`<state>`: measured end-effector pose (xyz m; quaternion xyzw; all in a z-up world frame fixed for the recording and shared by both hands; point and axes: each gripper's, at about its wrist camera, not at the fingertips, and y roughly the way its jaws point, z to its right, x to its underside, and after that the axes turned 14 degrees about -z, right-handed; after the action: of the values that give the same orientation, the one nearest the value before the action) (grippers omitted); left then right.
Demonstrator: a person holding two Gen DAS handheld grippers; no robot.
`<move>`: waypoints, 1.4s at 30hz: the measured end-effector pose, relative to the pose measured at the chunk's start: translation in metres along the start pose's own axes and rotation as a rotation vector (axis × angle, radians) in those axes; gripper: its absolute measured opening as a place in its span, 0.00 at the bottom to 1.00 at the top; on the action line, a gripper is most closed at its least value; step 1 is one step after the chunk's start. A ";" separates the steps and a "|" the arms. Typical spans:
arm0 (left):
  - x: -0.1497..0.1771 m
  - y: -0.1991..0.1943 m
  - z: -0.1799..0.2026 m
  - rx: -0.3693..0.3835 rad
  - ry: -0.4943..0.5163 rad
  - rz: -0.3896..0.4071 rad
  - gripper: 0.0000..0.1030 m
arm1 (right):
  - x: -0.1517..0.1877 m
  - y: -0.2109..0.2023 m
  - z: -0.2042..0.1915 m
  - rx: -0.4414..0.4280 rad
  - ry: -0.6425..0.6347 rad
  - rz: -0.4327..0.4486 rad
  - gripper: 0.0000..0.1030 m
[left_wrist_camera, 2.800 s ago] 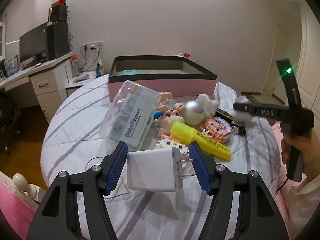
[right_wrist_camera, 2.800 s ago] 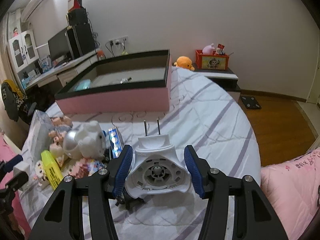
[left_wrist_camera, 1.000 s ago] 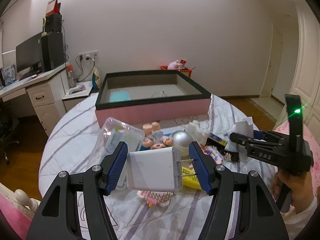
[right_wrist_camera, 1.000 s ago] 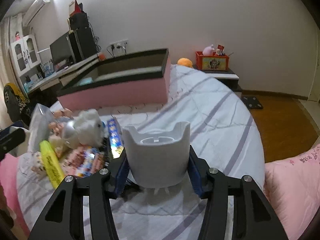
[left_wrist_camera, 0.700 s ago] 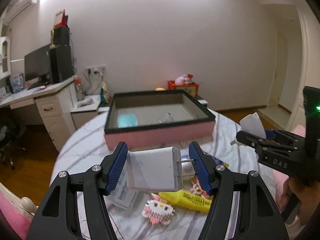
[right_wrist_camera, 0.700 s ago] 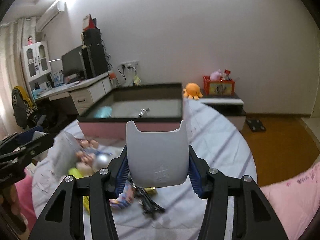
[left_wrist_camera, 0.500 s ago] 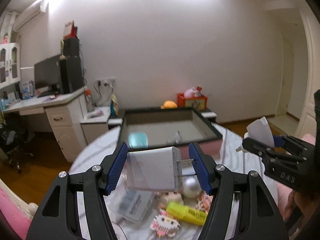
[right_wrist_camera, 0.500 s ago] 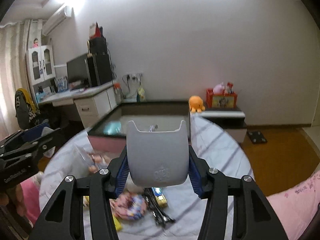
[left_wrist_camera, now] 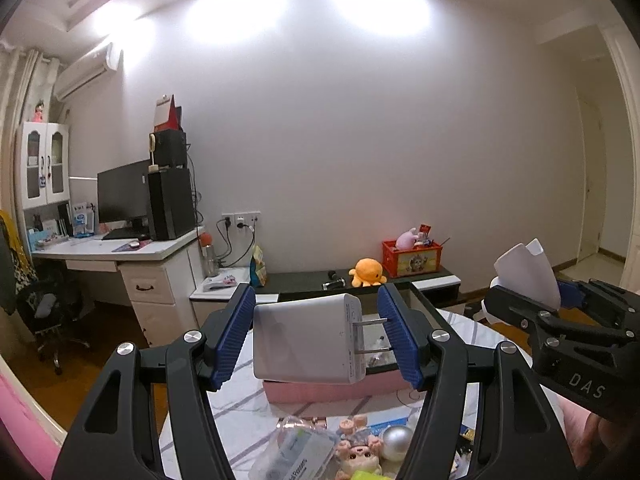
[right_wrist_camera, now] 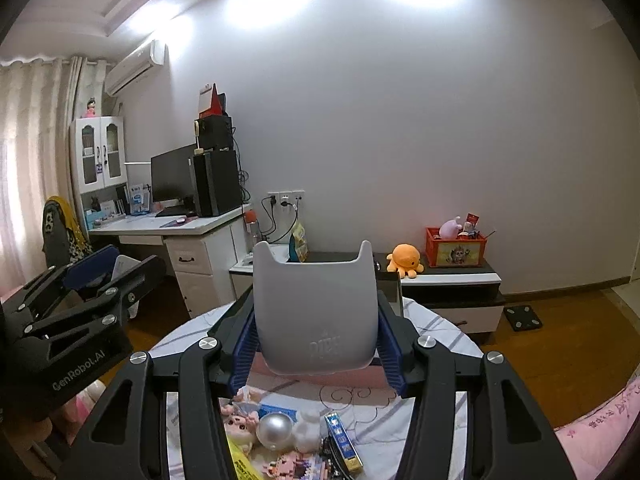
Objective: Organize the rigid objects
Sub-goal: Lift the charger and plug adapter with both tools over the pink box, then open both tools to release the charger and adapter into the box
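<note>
My left gripper (left_wrist_camera: 316, 340) is shut on a white plug charger (left_wrist_camera: 304, 344), its prongs pointing right, held high above the bed. My right gripper (right_wrist_camera: 316, 344) is shut on a white-grey plug-in device (right_wrist_camera: 316, 312) with two ear-like tips, also held high. The pink box with a black rim (left_wrist_camera: 320, 390) lies below and beyond both, mostly hidden by the held objects. The right gripper and its load show at the right of the left wrist view (left_wrist_camera: 532, 292). The left gripper shows at the left of the right wrist view (right_wrist_camera: 96, 276).
Loose toys lie on the striped bedsheet (right_wrist_camera: 424, 408) below: a silver ball (right_wrist_camera: 275, 430), small dolls (left_wrist_camera: 356, 446), a clear plastic case (left_wrist_camera: 294, 456), a yellow highlighter (right_wrist_camera: 240, 466). A desk (left_wrist_camera: 120, 264) and a low cabinet with an orange plush (right_wrist_camera: 406, 258) stand behind.
Both grippers have risen and tilted upward with their loads; the box and toys have dropped toward the bottom of the views. The right gripper's device has turned since 2.8 s ago, its back facing the camera.
</note>
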<state>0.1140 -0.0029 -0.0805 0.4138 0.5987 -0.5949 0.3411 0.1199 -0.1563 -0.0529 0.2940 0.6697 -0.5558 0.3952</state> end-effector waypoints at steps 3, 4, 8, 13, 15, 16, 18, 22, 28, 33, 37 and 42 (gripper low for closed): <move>-0.004 0.007 -0.001 -0.003 0.004 -0.002 0.63 | -0.002 0.005 0.000 -0.002 -0.003 -0.004 0.52; -0.005 0.009 -0.001 -0.004 0.003 -0.001 0.63 | -0.003 0.007 0.000 -0.001 -0.005 -0.008 0.52; -0.011 0.019 0.001 -0.013 0.019 -0.006 0.63 | -0.010 0.019 0.001 0.000 -0.015 -0.024 0.52; -0.024 0.049 0.002 -0.009 0.047 -0.030 0.63 | -0.021 0.041 0.006 -0.006 -0.014 -0.054 0.52; -0.033 0.067 0.000 0.007 0.054 -0.051 0.63 | -0.028 0.054 0.010 -0.006 -0.018 -0.074 0.52; -0.036 0.075 -0.001 0.013 0.056 -0.061 0.63 | -0.030 0.059 0.012 -0.007 -0.020 -0.080 0.52; -0.046 0.101 -0.003 0.031 0.068 -0.102 0.63 | -0.037 0.078 0.016 0.000 -0.028 -0.113 0.52; -0.057 0.157 -0.008 0.066 0.090 -0.208 0.63 | -0.045 0.121 0.023 0.003 -0.039 -0.189 0.52; -0.052 0.242 -0.004 0.099 0.131 -0.404 0.63 | -0.047 0.189 0.028 0.013 -0.059 -0.341 0.52; -0.047 0.293 0.003 0.109 0.138 -0.587 0.63 | -0.047 0.236 0.036 0.047 -0.059 -0.455 0.52; -0.038 0.320 0.011 0.103 0.161 -0.690 0.63 | -0.041 0.263 0.041 0.081 -0.057 -0.555 0.52; -0.033 0.327 0.011 0.076 0.160 -0.695 0.64 | -0.032 0.270 0.048 0.099 -0.036 -0.593 0.53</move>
<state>0.4218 -0.0333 -0.1924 0.2431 0.7058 -0.6631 0.0548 0.3713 -0.1453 -0.1675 0.0946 0.6913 -0.6841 0.2125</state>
